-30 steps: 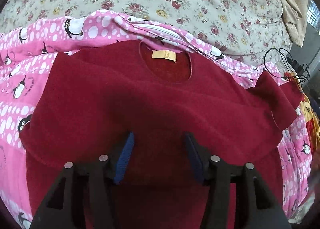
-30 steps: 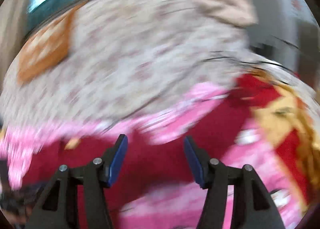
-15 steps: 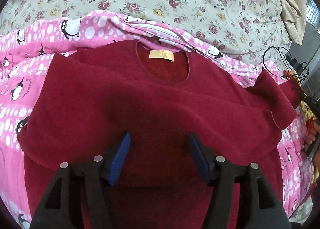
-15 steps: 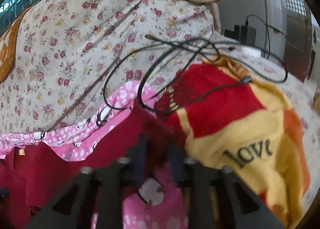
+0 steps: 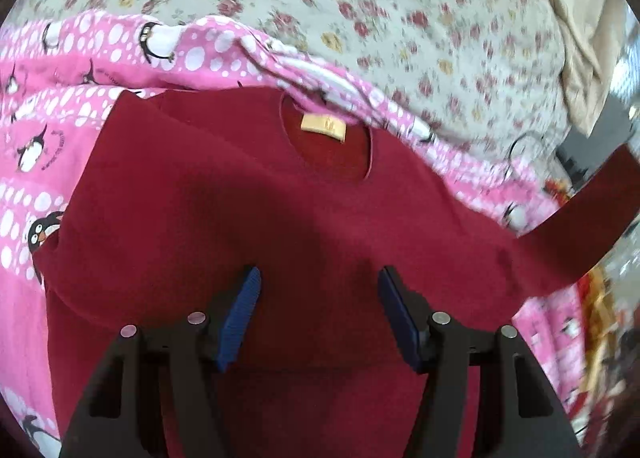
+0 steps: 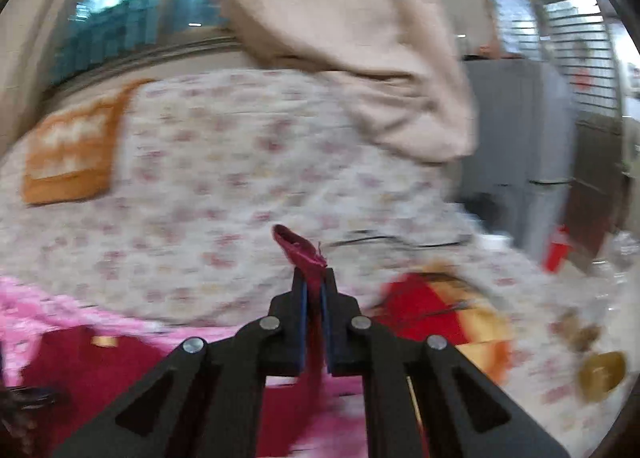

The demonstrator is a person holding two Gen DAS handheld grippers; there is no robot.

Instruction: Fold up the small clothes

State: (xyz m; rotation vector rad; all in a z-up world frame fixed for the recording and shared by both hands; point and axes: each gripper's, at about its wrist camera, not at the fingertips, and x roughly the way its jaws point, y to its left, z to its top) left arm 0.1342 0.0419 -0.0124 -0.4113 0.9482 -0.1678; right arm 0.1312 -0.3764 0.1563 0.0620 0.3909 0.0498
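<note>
On the pink penguin blanket (image 5: 60, 106) I see the sweater (image 5: 248, 218) lying face up, dark red and fleecy, its round neck toward the floral quilt (image 5: 400, 18) and a tan label (image 5: 323, 126) inside the collar. Its body spreads wide and mostly flat, with soft creases across the chest and a folded edge along my left side. My left gripper (image 5: 318, 310) hovers over the lower chest with its blue pads (image 5: 240, 318) well apart, holding nothing. The sweater's right sleeve (image 5: 592, 218) lifts off the blanket and stretches taut to the frame's edge. My right gripper (image 6: 314, 298) has its jaws pinched together on that sleeve's cuff (image 6: 298, 248), which pokes up past the fingertips, crumpled. The right view is blurred; a beige cloth (image 6: 340, 38) hangs behind the quilt.
</note>
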